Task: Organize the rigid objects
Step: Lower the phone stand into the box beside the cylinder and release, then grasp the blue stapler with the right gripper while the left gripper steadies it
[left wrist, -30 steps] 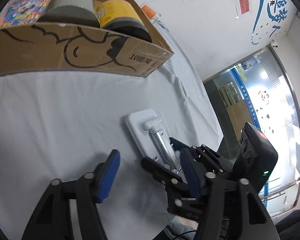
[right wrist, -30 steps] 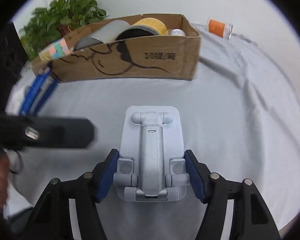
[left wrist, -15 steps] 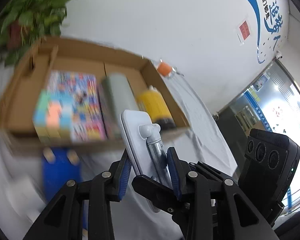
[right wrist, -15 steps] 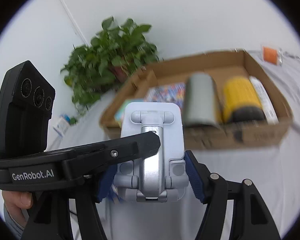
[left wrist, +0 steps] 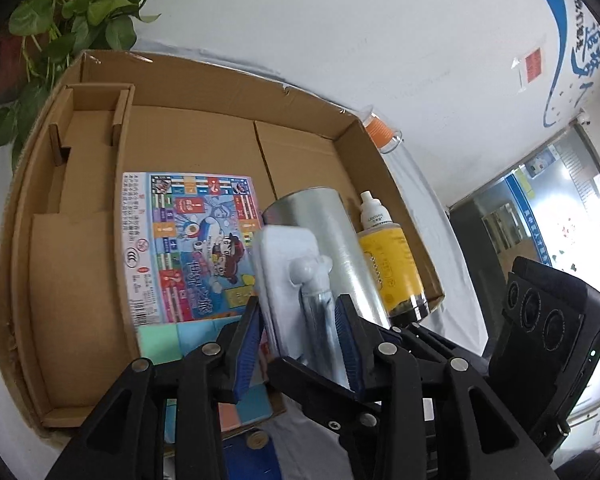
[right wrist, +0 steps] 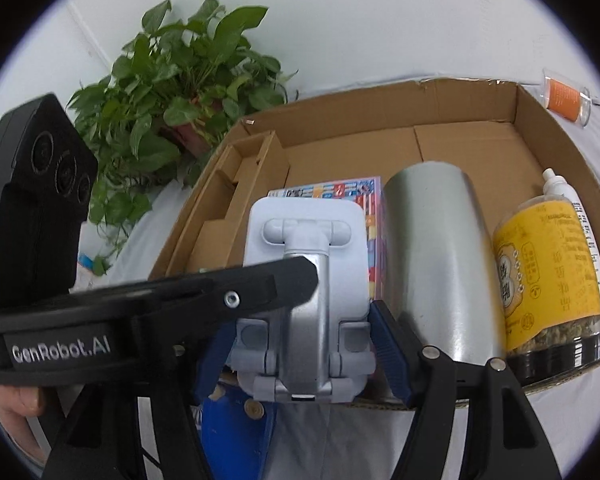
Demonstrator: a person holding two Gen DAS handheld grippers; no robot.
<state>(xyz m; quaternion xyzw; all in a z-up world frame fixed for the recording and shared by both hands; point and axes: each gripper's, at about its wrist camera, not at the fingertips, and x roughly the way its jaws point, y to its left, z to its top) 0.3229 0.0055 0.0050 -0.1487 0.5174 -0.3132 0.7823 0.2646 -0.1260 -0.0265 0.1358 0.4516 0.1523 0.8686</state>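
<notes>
The right hand-held gripper (right wrist: pixel 306 354) was clamped on the white folding phone stand (right wrist: pixel 306 280), its blue pads pressed against the stand's two hinged sides at the near end, and the stand hung in the air above the near edge of the cardboard box (right wrist: pixel 452 100). The left hand-held gripper (left wrist: pixel 298 336) straddled the same stand (left wrist: pixel 290 276) from its side, blue pads close on either side of the silver arm, jaws easing apart; whether those pads touched it could not be told. Across the right gripper's view lay the left one's black body marked GenRobot.AI, with a person's fingers (right wrist: pixel 18 400) wrapped under it. Just beyond the stand, inside the box, a colourful printed game box (left wrist: pixel 180 240) lay flat to the left, a silver cylinder (right wrist: pixel 436 256) lay on its side next to it, then a yellow-labelled jar (right wrist: pixel 548 280) and a small white bottle (left wrist: pixel 374 212) against the right wall. Farther off, past the box's right corner, an orange-banded clear vial (right wrist: pixel 564 96) rested on the white-draped surface (right wrist: pixel 580 420), and a leafy green plant (right wrist: pixel 180 80) stood to the far left.
</notes>
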